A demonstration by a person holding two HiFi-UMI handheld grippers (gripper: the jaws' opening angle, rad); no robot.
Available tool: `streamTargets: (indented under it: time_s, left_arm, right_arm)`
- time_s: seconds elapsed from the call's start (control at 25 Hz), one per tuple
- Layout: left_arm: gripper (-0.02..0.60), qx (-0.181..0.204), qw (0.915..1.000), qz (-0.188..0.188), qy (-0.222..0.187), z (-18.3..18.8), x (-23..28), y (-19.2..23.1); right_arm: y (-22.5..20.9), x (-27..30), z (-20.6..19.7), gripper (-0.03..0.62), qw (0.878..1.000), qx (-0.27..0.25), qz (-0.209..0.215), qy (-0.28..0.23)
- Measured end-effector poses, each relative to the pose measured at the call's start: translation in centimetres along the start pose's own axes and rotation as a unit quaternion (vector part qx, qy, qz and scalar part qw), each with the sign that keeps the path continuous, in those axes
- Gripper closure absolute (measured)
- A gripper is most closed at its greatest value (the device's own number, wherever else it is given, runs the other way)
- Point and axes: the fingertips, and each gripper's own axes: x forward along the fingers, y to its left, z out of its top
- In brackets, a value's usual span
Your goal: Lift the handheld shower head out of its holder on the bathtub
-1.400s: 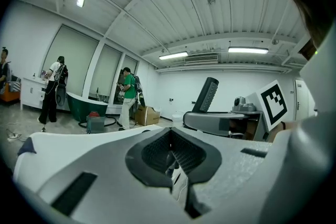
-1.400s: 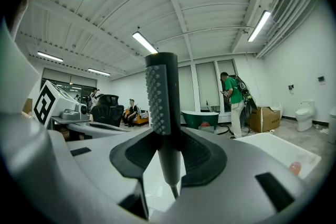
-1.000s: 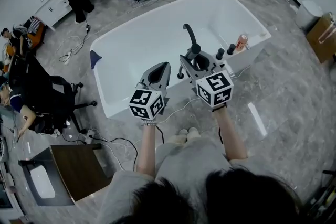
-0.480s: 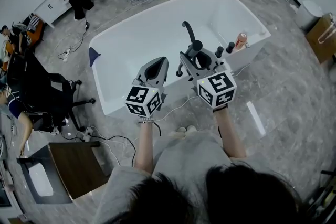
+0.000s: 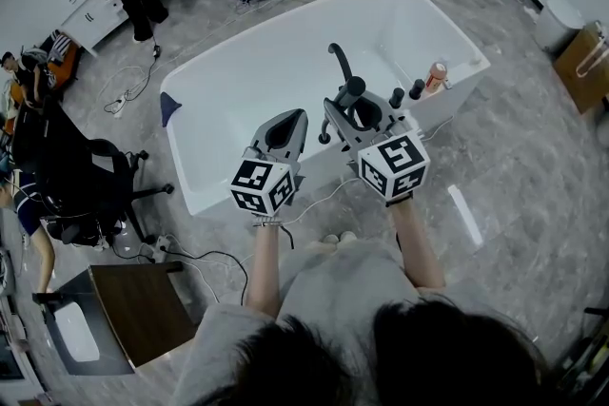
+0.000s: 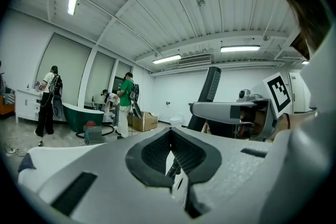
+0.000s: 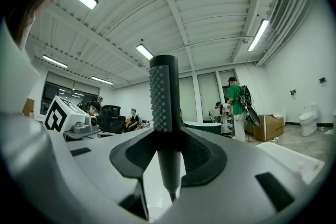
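The handheld shower head [image 5: 339,62] is a dark, knobbed wand. It stands upright over the near rim of the white bathtub [image 5: 205,197]. My right gripper [image 5: 350,100] is shut on its handle, and in the right gripper view the wand [image 7: 162,97] rises straight up between the pads of that gripper [image 7: 167,134]. Its holder is hidden under the gripper. My left gripper [image 5: 288,126] hovers level just to the left of it with its tips together and nothing held. From the left gripper [image 6: 169,132] the wand [image 6: 211,85] shows at the right.
Two black tap knobs [image 5: 407,93] and an orange can [image 5: 437,74] sit on the tub's right rim. A black office chair [image 5: 90,176], floor cables [image 5: 190,252] and a brown table [image 5: 143,309] lie to the left. People stand at the back left.
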Motion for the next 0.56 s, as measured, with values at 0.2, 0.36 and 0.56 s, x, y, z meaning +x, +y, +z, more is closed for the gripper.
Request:
streamTargets:
  time_s: [0.2,0.36,0.56]
  left_arm:
    - [0.577,-0.006,1.0,-0.003,0.007,-0.3,0.7,0.6]
    - [0.577,-0.007,0.9999,-0.006,0.006,-0.3,1.1,0.8]
    - [0.577,-0.006,0.9999,-0.007,0.007,-0.4,1.2,1.0]
  right_arm:
    - [-0.6,0.7,0.2,0.461,1.0,0.004,0.0,0.001]
    - [-0.7,0.9,0.3,0.461,1.0,0.003,0.004,-0.002]
    - [-0.5,1.1,0.4,0.461,1.0,0.0,0.009,-0.004]
